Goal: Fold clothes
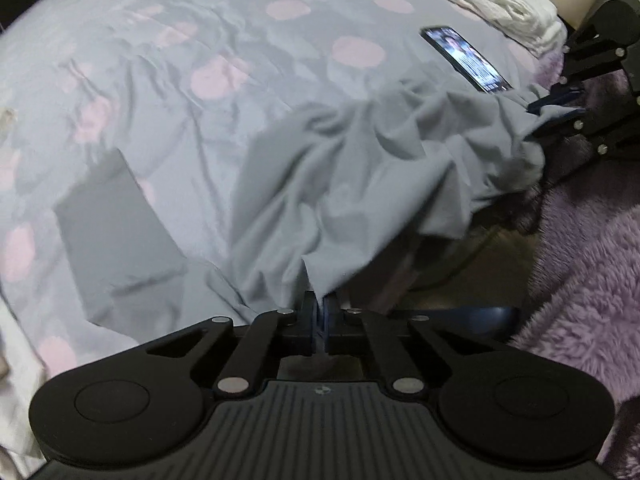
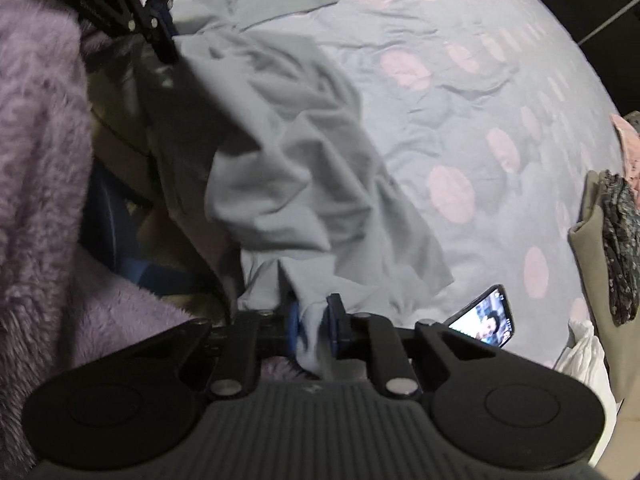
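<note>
Left view: my left gripper is pinched tight on an edge of the grey garment, which lies rumpled across the spotted bedsheet near a phone.

Right view: my right gripper clamps another bunched edge of it.

We see a bed under a grey-blue cover with pale pink dots, wrinkled across its middle. On it lies a crumpled grey garment, part of it spilling over the near edge. Beside the garment a phone rests flat with its screen lit. Past the phone sits a stack of folded white cloth near the bed's edge. On the other side of the garment a folded grey piece lies flat on the cover, apart from it. A patterned dark cloth lies at the bed's far side in the right wrist view
</note>
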Demonstrator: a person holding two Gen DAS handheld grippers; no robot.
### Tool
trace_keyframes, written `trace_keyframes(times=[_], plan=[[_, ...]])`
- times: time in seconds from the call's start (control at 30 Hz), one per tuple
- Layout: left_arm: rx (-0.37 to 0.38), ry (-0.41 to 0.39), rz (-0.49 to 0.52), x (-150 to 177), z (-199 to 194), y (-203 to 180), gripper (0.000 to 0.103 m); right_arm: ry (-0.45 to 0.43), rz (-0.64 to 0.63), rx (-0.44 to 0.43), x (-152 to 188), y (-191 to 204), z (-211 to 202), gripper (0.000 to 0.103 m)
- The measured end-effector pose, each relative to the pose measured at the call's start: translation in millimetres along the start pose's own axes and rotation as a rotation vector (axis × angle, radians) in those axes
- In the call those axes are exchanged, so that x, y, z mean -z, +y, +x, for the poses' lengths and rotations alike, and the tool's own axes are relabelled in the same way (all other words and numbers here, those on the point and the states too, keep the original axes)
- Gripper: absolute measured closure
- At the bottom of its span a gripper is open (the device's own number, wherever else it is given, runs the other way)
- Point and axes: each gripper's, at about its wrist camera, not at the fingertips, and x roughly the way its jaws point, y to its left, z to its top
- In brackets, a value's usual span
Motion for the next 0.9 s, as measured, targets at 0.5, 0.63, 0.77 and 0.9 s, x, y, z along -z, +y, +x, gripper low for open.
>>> trace_keyframes(times=[0.5, 0.63, 0.77, 0.9], plan=[[-0.119, -0.231, -0.096, -70.3, -84.1, 74.8, 0.102, -0.228, 0.128, 0.196, -37.1, -96.6, -42.1, 0.090], [-0.107, -0.242, -0.120, -93.8, -70.3, 103.3, 0.102, -0.272, 0.187, 0.187, -60.1, -131.3, -23.4, 0.090], [-0.087, -0.243, -0.187, -102.8, -37.8, 130.3, 0.102, -0.269, 0.277, 0.168, -79.4, -163.1, 20.2, 0.090], [-0.080, -0.232, -0.256, -100.4, -8.3, 149.9, 0.101, -0.246, 0.391, 0.139, -83.2, -186.6, 61.2, 0.090]])
